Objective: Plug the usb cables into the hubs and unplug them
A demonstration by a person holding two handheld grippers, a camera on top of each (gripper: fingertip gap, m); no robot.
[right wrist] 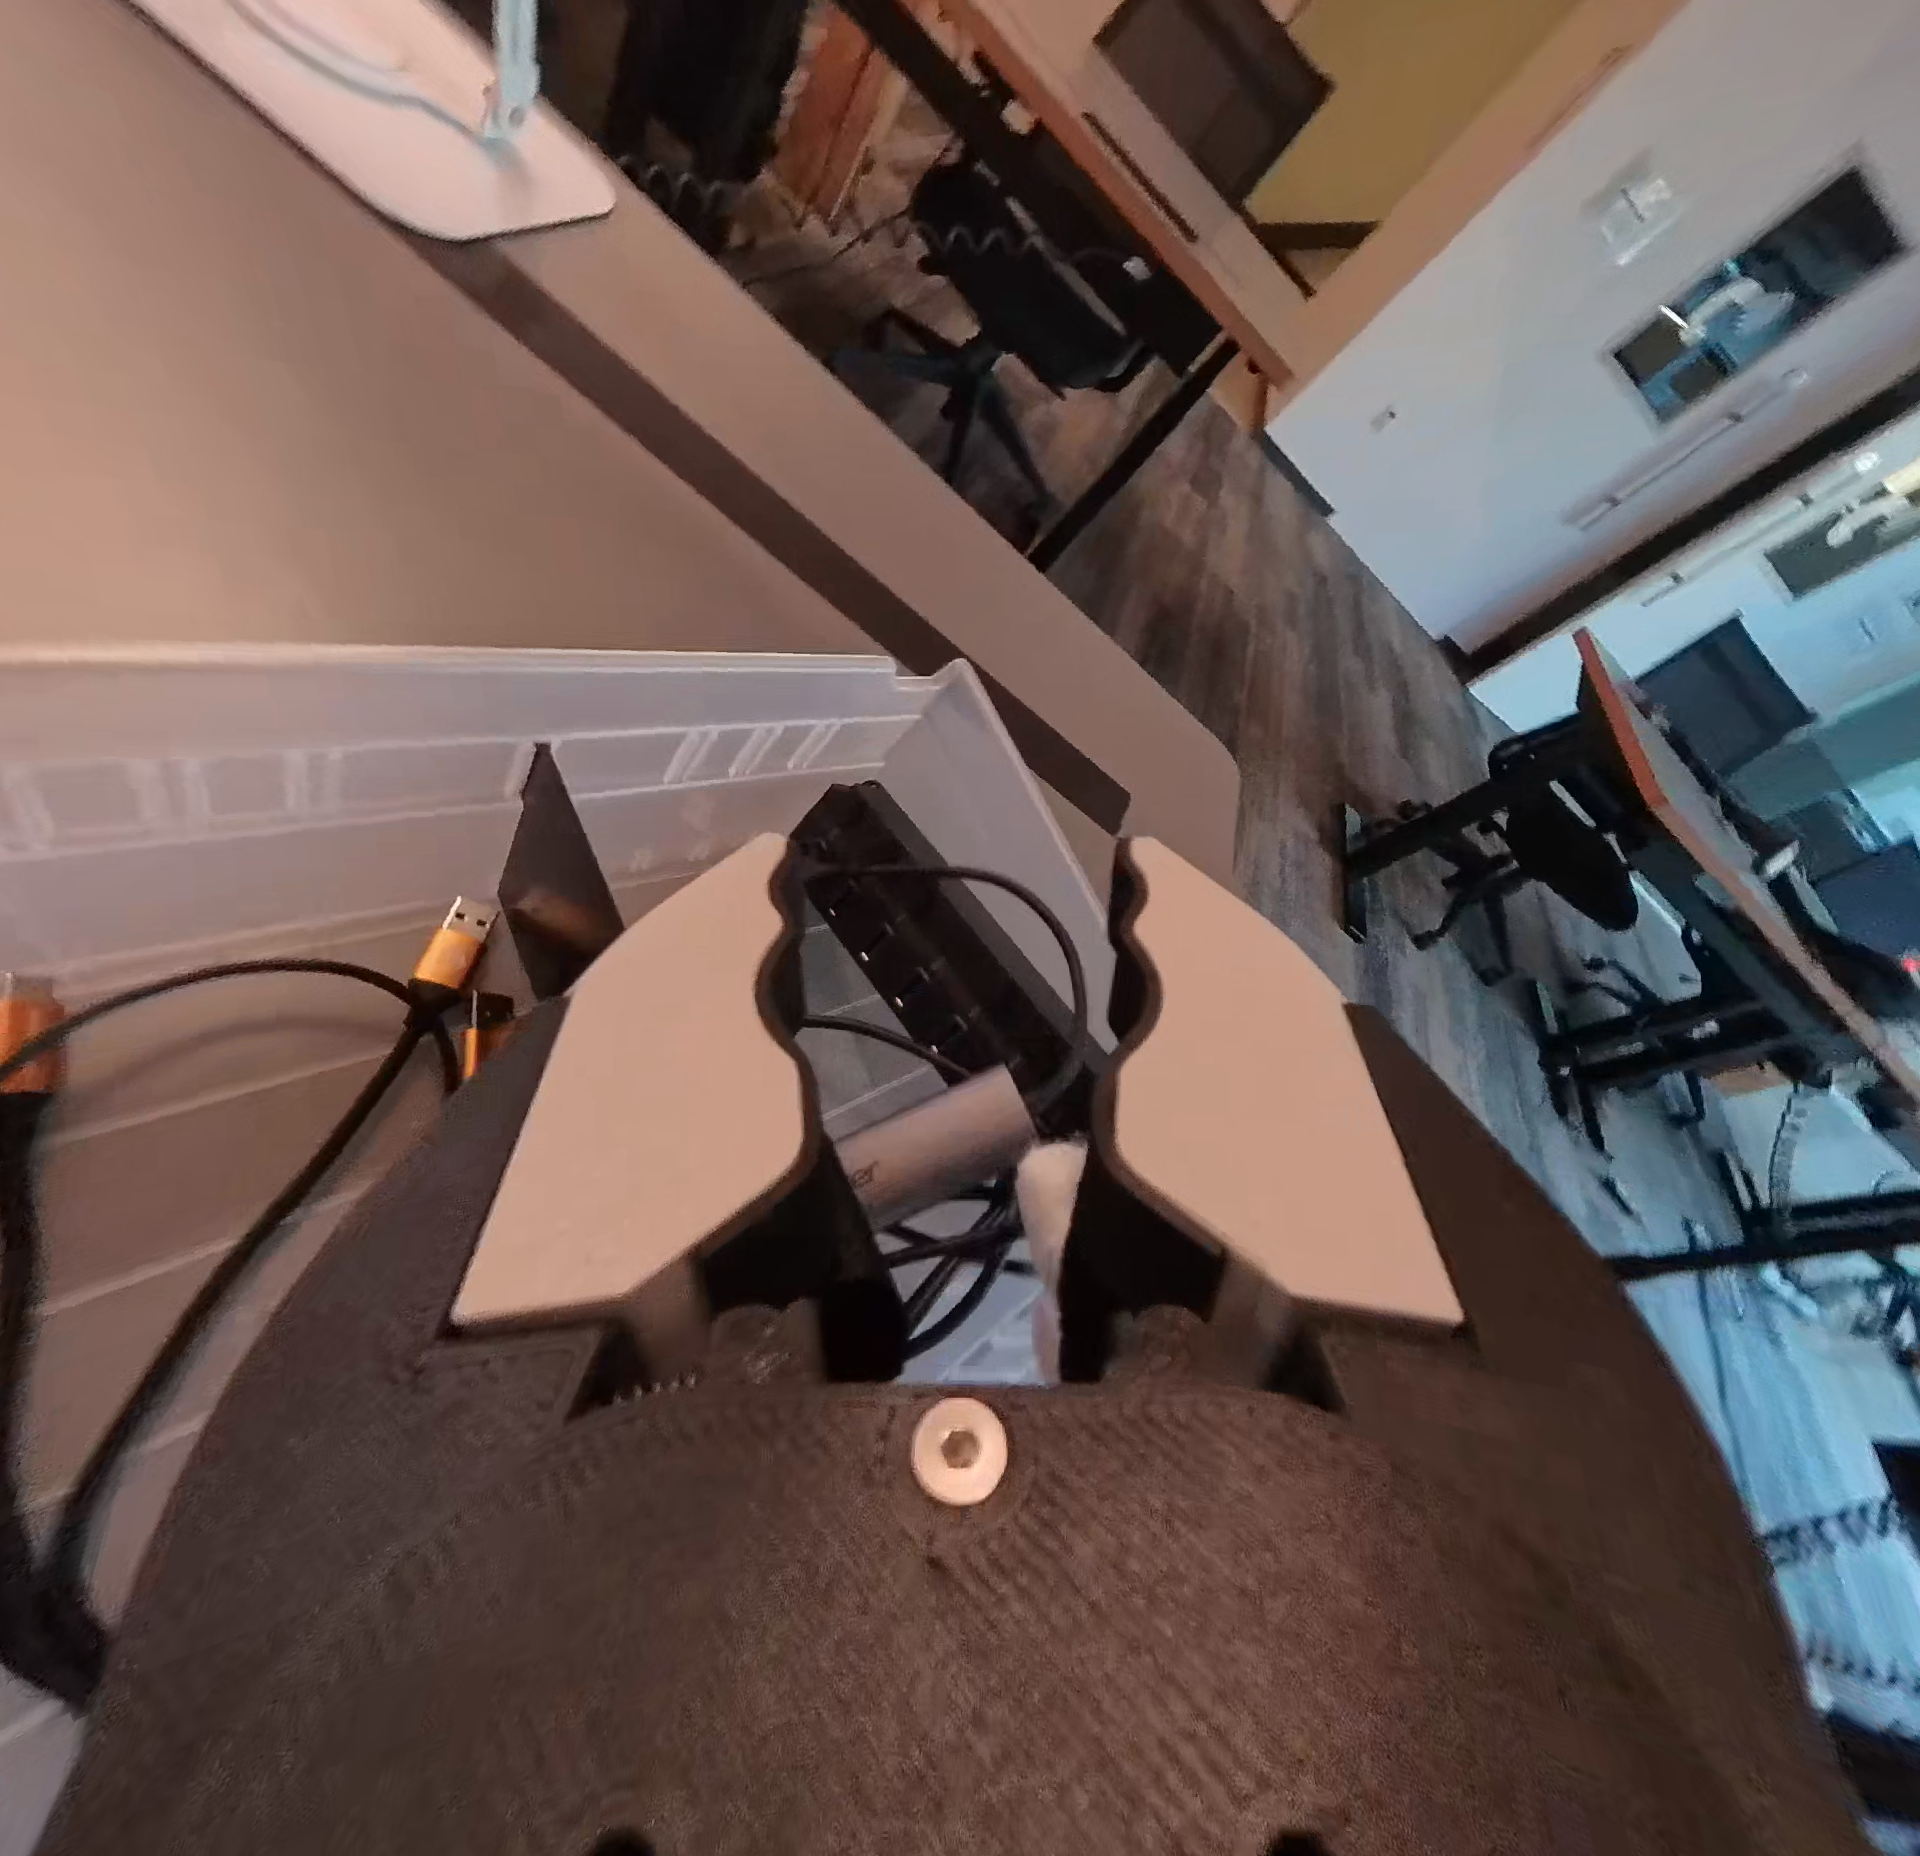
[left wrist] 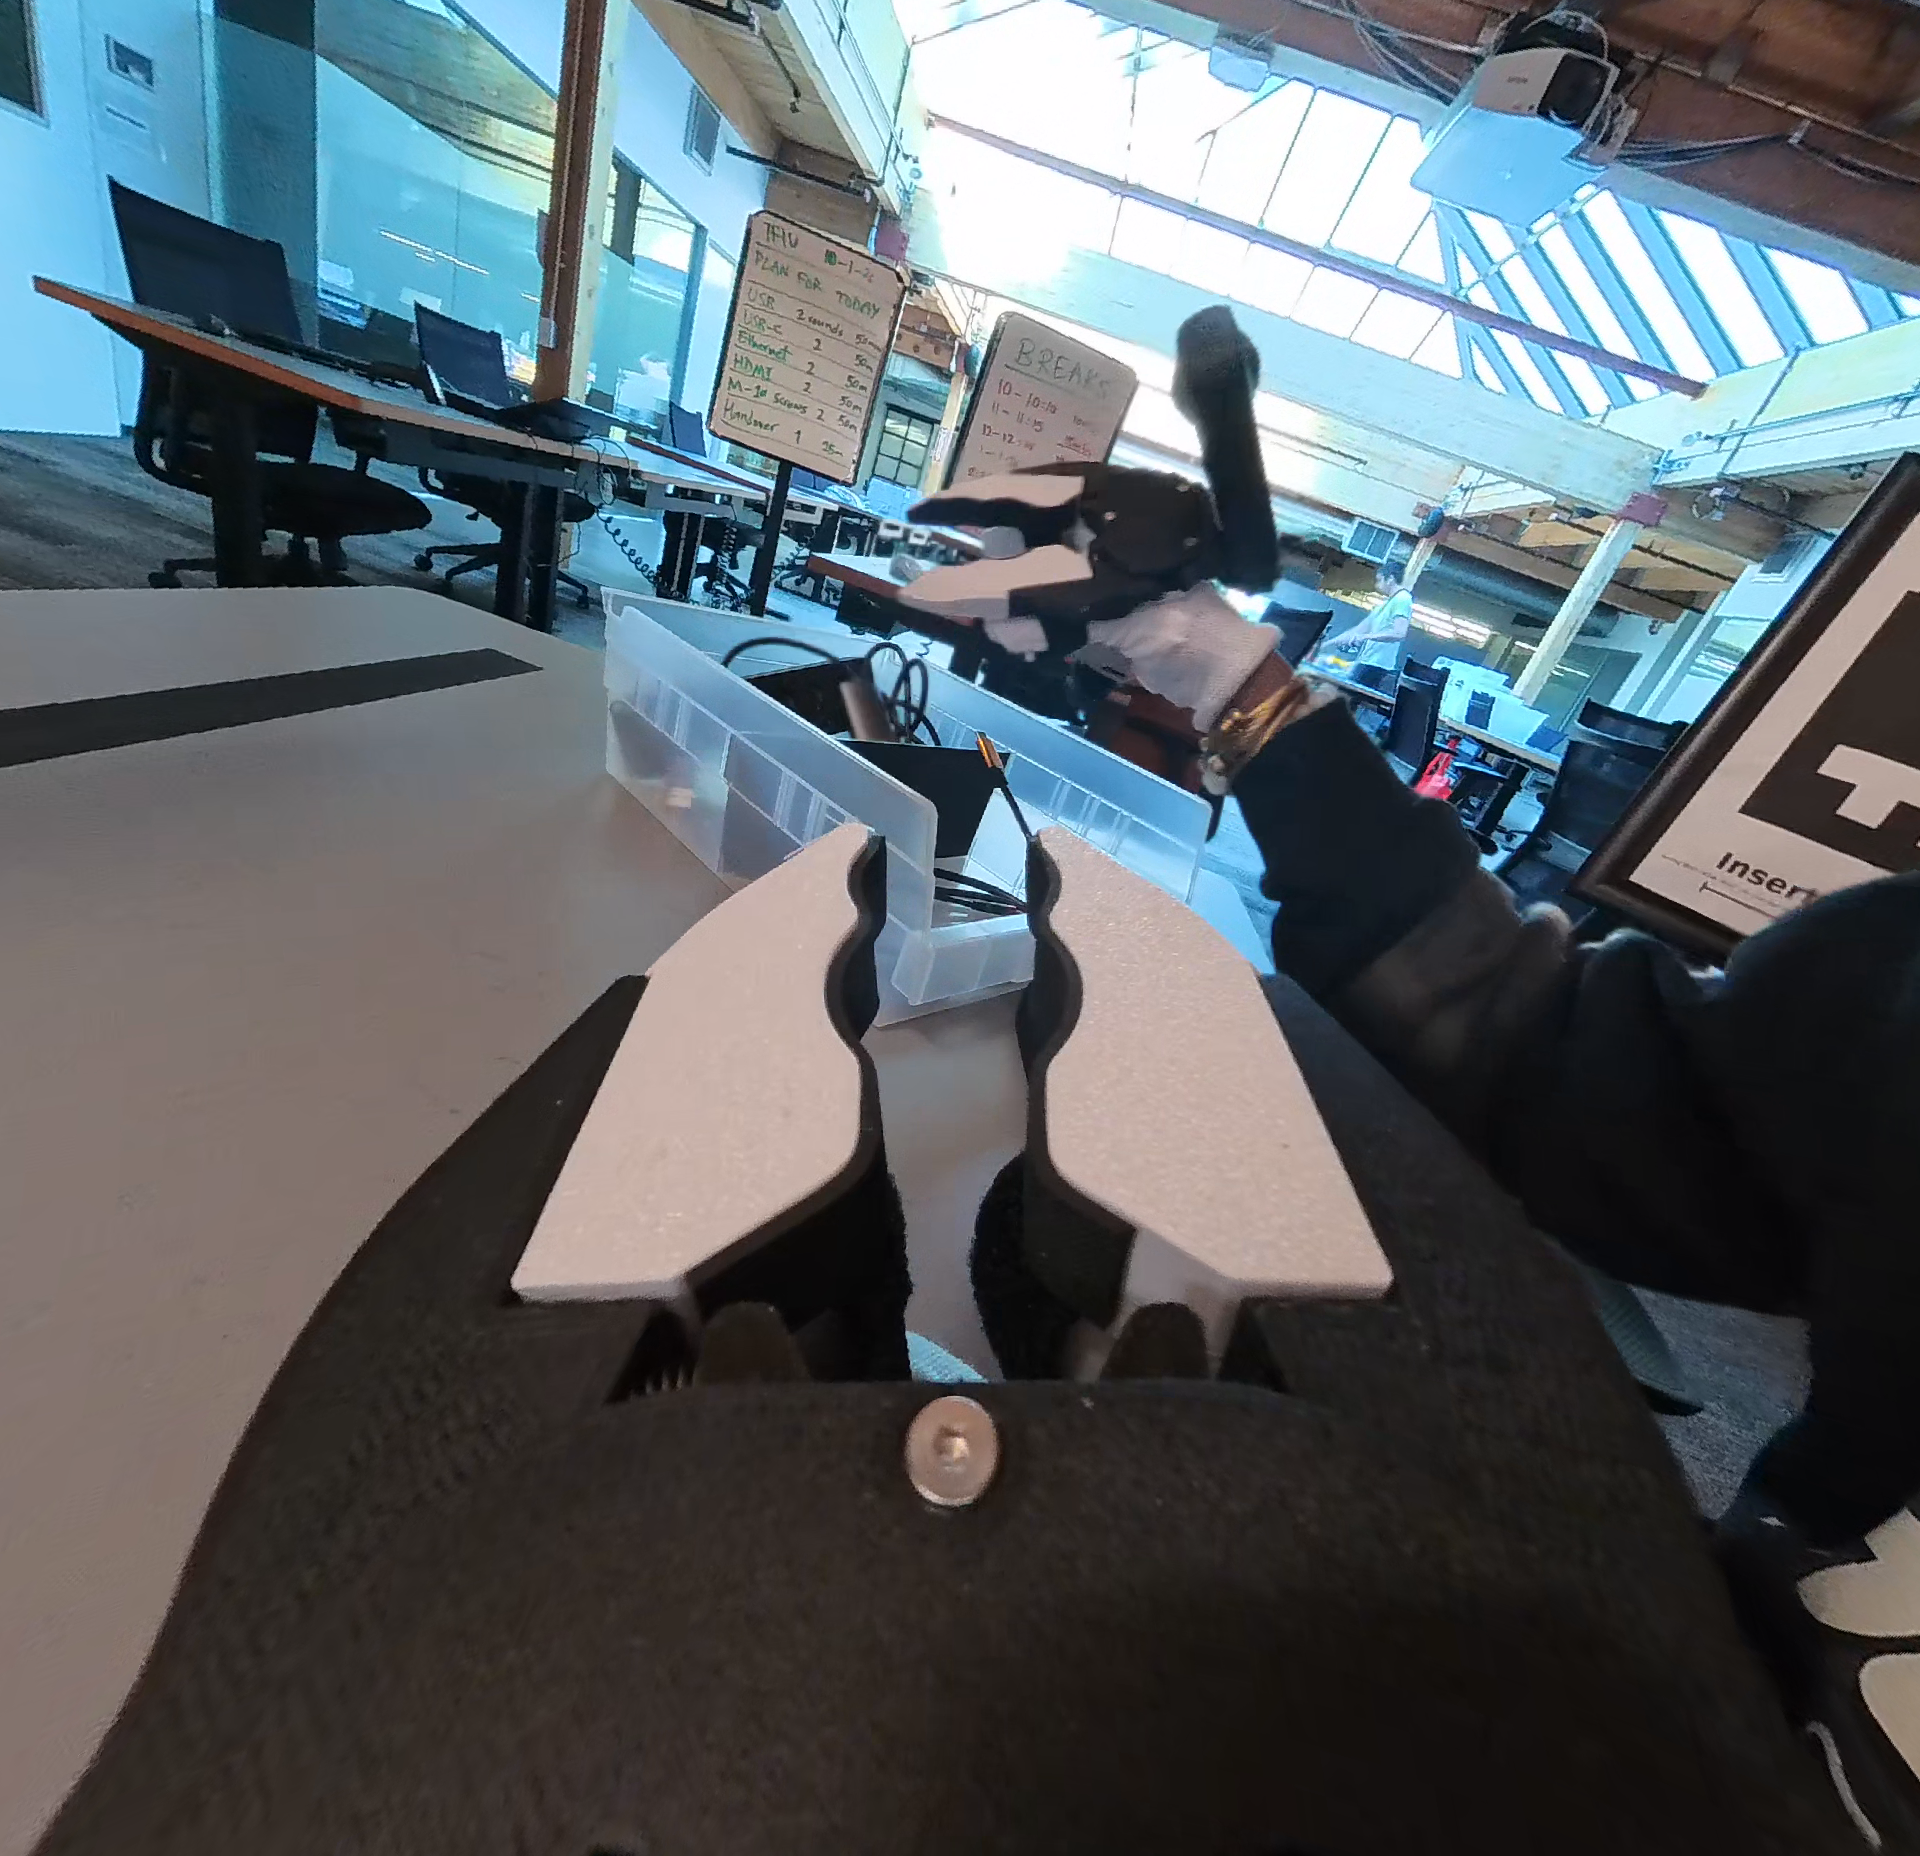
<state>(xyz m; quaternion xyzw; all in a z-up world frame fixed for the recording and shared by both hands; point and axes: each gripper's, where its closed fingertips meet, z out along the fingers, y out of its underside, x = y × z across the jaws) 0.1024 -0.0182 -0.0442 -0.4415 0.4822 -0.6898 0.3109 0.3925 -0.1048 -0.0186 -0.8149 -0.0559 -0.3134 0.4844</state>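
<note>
USB cables (right wrist: 208,1006) lie in the clear bin (right wrist: 312,767) – both tongs (left wrist: 956,850) (right wrist: 951,861) gape, empty – handwritten whiteboards (left wrist: 805,346) behind

Handwriting covers two whiteboards (left wrist: 805,346) (left wrist: 1044,398); print marks a framed sign (left wrist: 1787,757), a dark sleeve (left wrist: 1870,1640) and a silver hub (right wrist: 935,1146).

I see a grey counter (left wrist: 260,923) with a black strip (left wrist: 239,700) across its far part. A translucent plastic bin (left wrist: 727,757) sits directly on it near the edge, and a framed sign (left wrist: 1766,746) stands to the right.
</note>
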